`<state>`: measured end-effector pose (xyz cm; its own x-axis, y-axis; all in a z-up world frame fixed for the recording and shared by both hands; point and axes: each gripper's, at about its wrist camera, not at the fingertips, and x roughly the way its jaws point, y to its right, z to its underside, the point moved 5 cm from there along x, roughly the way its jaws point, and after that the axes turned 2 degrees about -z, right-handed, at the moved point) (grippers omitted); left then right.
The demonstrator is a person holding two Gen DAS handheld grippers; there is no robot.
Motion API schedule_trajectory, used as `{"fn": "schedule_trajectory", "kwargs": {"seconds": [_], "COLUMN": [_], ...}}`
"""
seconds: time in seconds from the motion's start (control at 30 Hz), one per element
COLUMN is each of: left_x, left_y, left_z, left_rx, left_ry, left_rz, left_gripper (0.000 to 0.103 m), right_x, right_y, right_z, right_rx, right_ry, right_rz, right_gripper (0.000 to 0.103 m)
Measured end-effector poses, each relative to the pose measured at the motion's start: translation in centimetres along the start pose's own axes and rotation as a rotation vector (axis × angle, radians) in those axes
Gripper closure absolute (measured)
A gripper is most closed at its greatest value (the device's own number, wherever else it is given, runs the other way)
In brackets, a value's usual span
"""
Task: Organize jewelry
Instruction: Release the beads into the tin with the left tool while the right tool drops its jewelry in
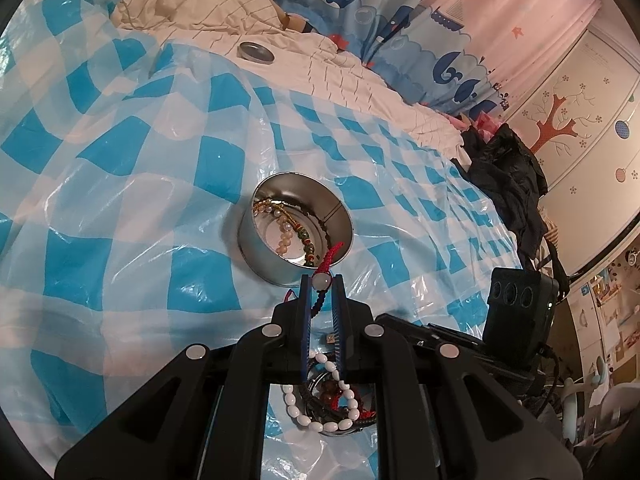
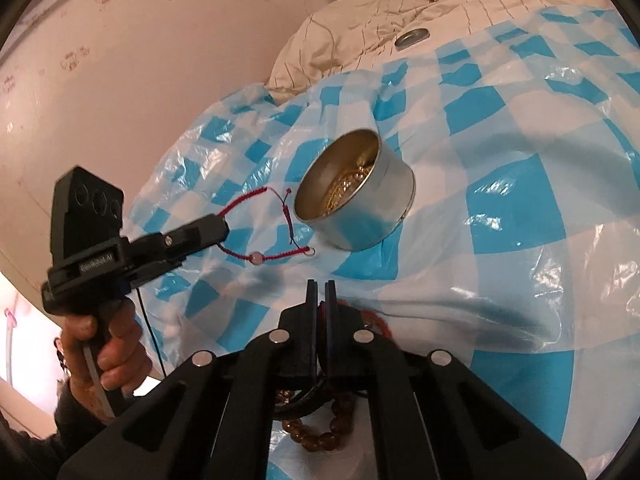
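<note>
Left hand-held gripper [image 1: 322,280] clamped on a red cord bracelet [image 2: 276,255], pinching it at a pale round bead between the fingertips. In the right wrist view the same gripper [image 2: 224,227] reaches in from the left, roughly level, pointing toward the tin; the person's left hand [image 2: 106,354] wraps the handle below, fingers curled round the grip. The bracelet's loop hangs out from the fingertips, its far end lying on the checked plastic sheet [image 2: 500,152] just beside the tin [image 2: 360,208].

Tin is round, metal, open, resting on the sheet over a bed. Inside: gold chain, pearl beads [image 1: 282,236], a string of green and brown beads. Its lid [image 1: 256,53] lies well apart on the cream quilt [image 1: 340,76] beyond.

Right hand-held gripper [image 2: 321,290] has its fingers pressed together; whether anything is pinched cannot be told. It hovers low over the sheet, aimed at the tin. A white bead bracelet [image 1: 316,400] and a brown bead bracelet [image 2: 320,436] lie in a heap below the grippers.
</note>
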<state>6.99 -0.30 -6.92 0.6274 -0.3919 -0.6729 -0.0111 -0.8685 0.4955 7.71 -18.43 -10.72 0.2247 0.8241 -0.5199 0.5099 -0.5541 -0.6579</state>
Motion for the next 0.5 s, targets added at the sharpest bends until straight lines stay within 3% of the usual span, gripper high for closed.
{"fn": "schedule_trajectory", "kwargs": {"seconds": [0.5], "left_x": [-0.1], "left_y": [0.9], "left_z": [-1.2], "left_rx": [-0.013], "left_ry": [0.018], "left_rz": [0.041], "left_gripper": [0.094], "right_x": [-2.6], "right_y": [-1.0], "right_z": [-1.3], "right_rx": [0.031], "right_ry": [0.097], "right_rz": [-0.106], "right_gripper": [0.099]}}
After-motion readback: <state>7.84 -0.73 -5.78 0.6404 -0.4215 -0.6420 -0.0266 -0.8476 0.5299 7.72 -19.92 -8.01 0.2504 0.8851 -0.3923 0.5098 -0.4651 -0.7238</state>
